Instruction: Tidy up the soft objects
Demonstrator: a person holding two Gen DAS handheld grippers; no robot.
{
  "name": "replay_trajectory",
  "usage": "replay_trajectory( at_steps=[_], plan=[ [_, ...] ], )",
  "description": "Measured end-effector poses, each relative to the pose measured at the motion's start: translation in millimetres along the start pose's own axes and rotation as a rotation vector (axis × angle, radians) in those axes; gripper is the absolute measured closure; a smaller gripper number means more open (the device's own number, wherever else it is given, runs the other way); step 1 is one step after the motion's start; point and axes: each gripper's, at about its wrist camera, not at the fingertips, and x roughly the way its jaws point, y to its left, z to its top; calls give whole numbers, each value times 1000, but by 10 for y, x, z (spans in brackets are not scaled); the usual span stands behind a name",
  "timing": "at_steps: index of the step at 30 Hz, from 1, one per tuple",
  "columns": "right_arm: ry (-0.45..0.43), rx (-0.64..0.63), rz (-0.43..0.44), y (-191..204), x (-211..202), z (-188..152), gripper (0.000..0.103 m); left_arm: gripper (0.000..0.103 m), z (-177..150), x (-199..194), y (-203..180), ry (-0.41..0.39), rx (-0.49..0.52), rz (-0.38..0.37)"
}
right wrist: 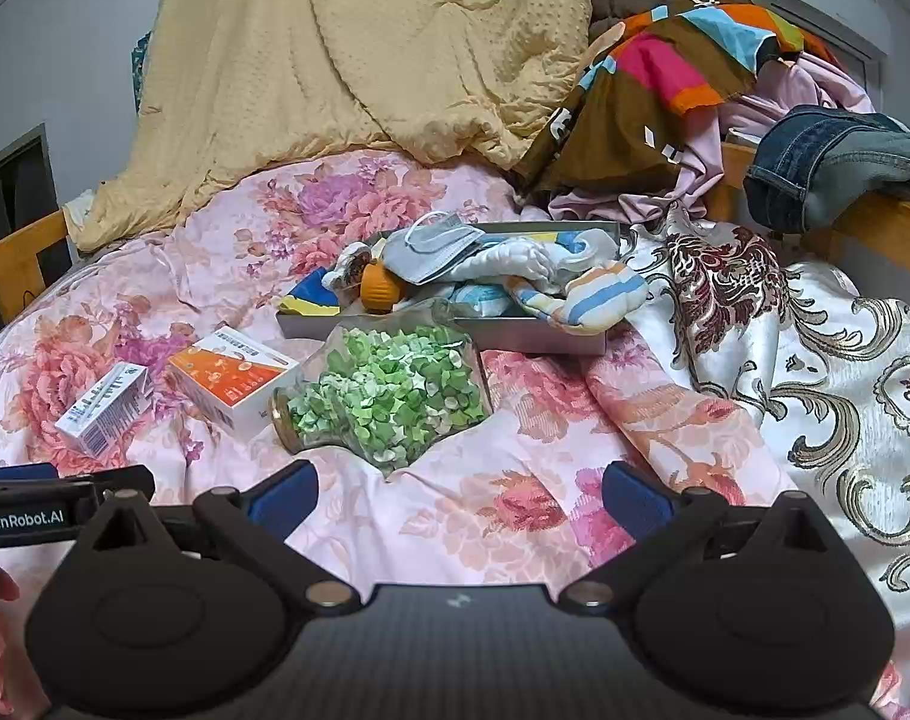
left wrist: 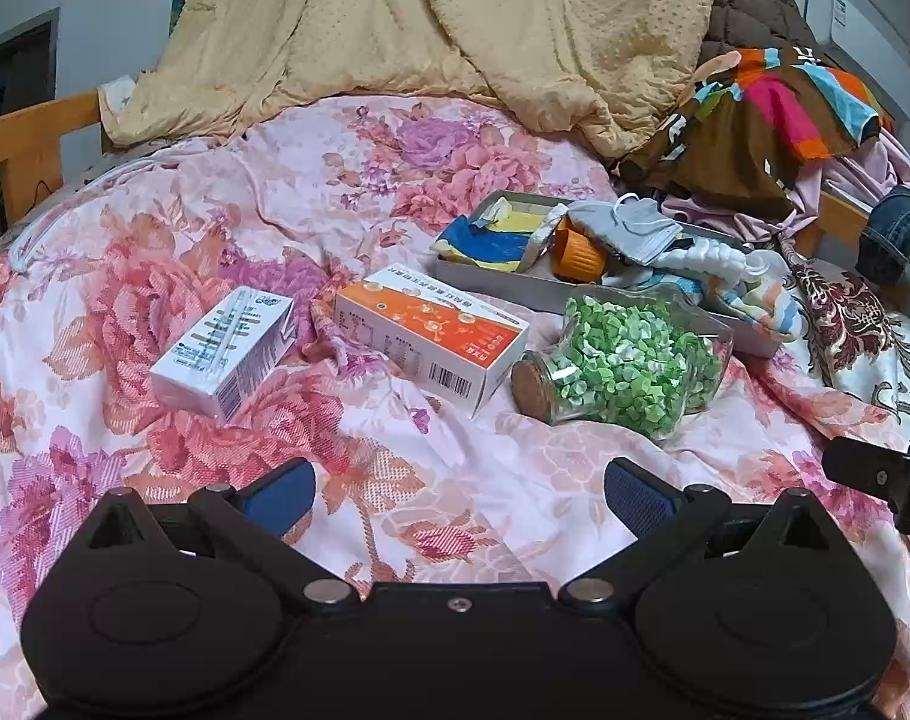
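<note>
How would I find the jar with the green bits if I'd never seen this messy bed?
Look at the pink flowered bedspread, then at the shallow grey tray stuffed with socks and cloth. Just in front of it lies a clear glass jar with a cork stopper, tipped on its side. Unlike the two cardboard boxes beside it, it is see-through and packed with small green pieces.

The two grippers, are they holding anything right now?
No. The left gripper and the right gripper are both open and empty, above the flowery bedspread.
</note>
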Motion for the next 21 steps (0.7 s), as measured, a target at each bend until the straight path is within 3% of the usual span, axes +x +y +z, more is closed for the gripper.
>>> replay_trajectory(
  at_steps=[15,21],
  plan=[
    [2,6,12,1,-8,-15,0,1,6,-13,-21,-1,3,9],
    [4,-3,25,41,-13,-23,0,1,8,-5,-34,48,-18,-57]
  ],
)
